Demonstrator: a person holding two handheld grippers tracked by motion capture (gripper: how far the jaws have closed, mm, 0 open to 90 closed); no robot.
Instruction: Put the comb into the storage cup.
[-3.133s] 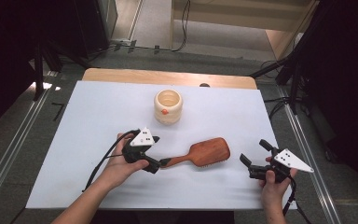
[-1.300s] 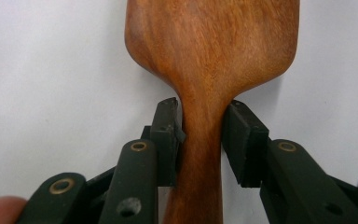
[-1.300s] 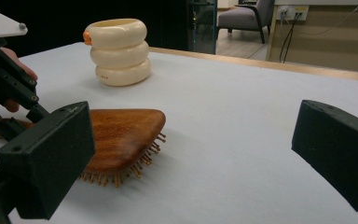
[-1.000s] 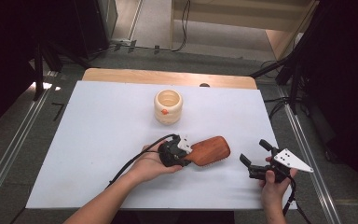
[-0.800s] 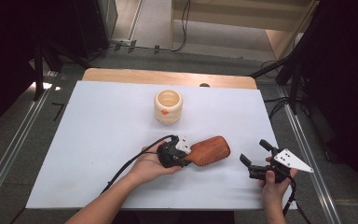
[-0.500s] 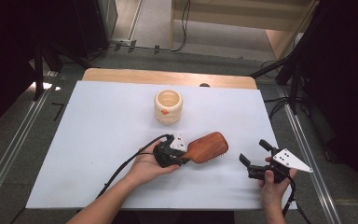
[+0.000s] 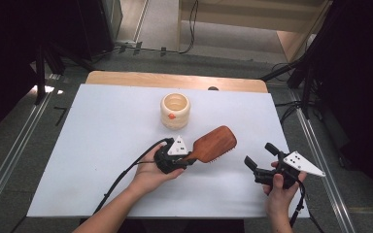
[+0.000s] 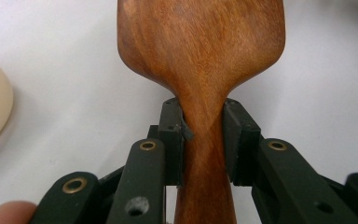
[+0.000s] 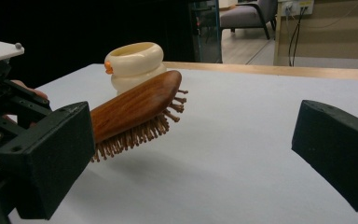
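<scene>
A wooden hairbrush (image 7: 214, 144) is off the white table, head tilted up and bristles facing down. My left gripper (image 7: 178, 156) is shut on its narrow neck; in the left gripper view both pads (image 8: 172, 135) press the neck just below the broad brush head (image 8: 200, 42). My right gripper (image 7: 259, 155) is held open near the table's front right, apart from the brush. In the right gripper view its wide jaws (image 9: 191, 154) frame the raised brush (image 9: 135, 107), with nothing between them. A cream cup (image 7: 175, 110) stands behind the brush.
The white table top (image 7: 102, 131) has a wooden strip (image 7: 175, 80) along its far edge. The cream cup (image 9: 133, 65) has a small orange mark on its side. A black cable (image 7: 121, 179) trails from the left gripper toward the front edge. Metal rails flank the table.
The left gripper has drawn slightly left and tipped the brush, so its head has risen off the table. The right gripper has lifted a little and stays open.
</scene>
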